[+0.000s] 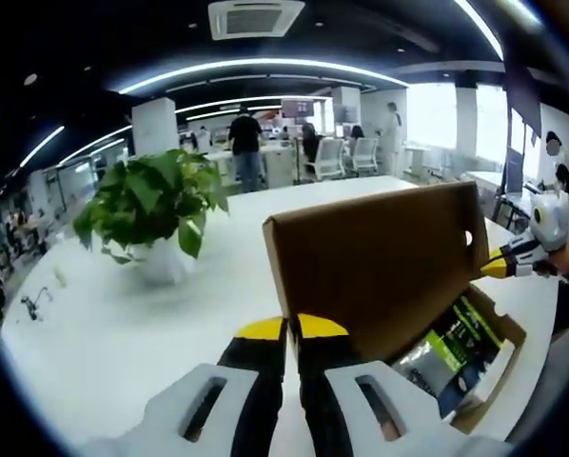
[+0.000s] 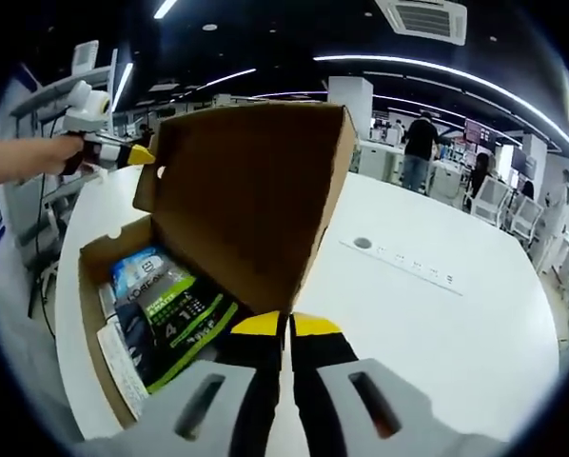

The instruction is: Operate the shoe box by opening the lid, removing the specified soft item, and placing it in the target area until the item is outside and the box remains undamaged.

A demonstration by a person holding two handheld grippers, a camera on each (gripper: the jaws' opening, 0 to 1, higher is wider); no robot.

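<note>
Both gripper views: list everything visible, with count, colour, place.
Brown cardboard shoe box: 1, brown, on the white table, lid raised upright.
Packaged item with green-and-black label: 1, lying inside the box; also seen in the left gripper view.
Blue-and-white packet: 1, inside the box, beside the green one.
Green leafy plant in a white pot: 1, on the table, apart from the box.
Round white table: 1, white, under everything; a grey strip set into it.
White office chairs: several, background.
People: several, standing in the background.
Left gripper: yellow-tipped, jaws together at the lid's edge.
Right gripper: yellow-tipped, jaws together at the lid's edge.
</note>
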